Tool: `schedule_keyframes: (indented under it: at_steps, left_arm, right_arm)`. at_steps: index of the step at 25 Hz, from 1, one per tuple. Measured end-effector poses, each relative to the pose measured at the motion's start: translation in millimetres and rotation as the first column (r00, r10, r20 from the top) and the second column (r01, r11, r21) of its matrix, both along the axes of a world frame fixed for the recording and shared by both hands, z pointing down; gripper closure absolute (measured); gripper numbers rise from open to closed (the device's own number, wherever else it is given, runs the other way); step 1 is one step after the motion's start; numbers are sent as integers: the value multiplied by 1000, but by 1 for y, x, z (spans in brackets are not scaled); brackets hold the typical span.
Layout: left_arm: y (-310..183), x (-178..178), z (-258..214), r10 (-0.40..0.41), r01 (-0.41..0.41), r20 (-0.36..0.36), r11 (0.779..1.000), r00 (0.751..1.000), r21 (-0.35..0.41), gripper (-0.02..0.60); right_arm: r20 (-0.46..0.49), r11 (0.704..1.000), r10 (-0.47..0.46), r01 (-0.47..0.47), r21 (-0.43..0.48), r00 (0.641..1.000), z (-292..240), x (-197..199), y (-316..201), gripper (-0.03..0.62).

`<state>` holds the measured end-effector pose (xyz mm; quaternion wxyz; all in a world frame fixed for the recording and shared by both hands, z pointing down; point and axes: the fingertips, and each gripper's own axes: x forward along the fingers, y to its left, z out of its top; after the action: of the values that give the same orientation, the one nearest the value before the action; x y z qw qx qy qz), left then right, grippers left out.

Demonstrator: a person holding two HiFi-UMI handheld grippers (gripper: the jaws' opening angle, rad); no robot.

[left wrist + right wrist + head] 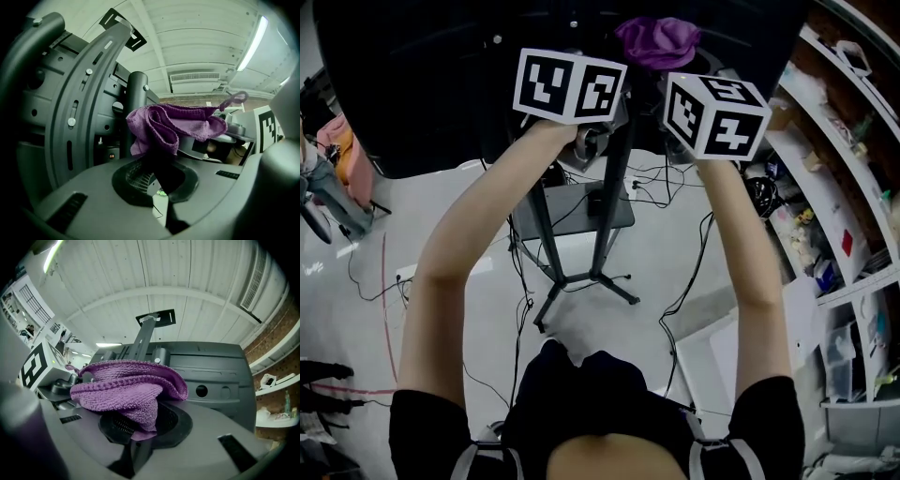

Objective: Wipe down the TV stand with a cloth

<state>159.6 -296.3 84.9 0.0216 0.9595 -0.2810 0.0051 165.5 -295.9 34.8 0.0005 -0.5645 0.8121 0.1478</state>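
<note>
Holds the purple cloth (657,40) (174,124) (125,386) high near the dark back of the TV (422,94), above the pole of the TV stand (614,208). Pinches one bunched fold in the left gripper (158,174), jaws pressed onto it. Clamps the other end in the right gripper (139,428), close beside, at the right.

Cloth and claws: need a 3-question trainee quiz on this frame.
1. True or false: the left claw is open and empty.
2. What does the right claw hold? A. a cable B. the cloth C. nothing
3. Fill in: the cloth's colour is ___.
Key: 1 false, it is shut on the cloth; 2 B; 3 purple.
</note>
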Motion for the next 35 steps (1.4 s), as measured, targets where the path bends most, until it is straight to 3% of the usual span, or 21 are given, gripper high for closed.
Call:
schedule_keyframes:
  at_steps: [17,35]
  left_arm:
    - [3,-4,106,-32,37,41,991,999,-128,575]
    - [1,7,235,-34,60,96,957,995,-283,575]
  right_arm:
    - [42,985,-31,38,-168,999,112,-3,-6,530]
    - [117,924,2,42,-379,993,248,17,-14,530]
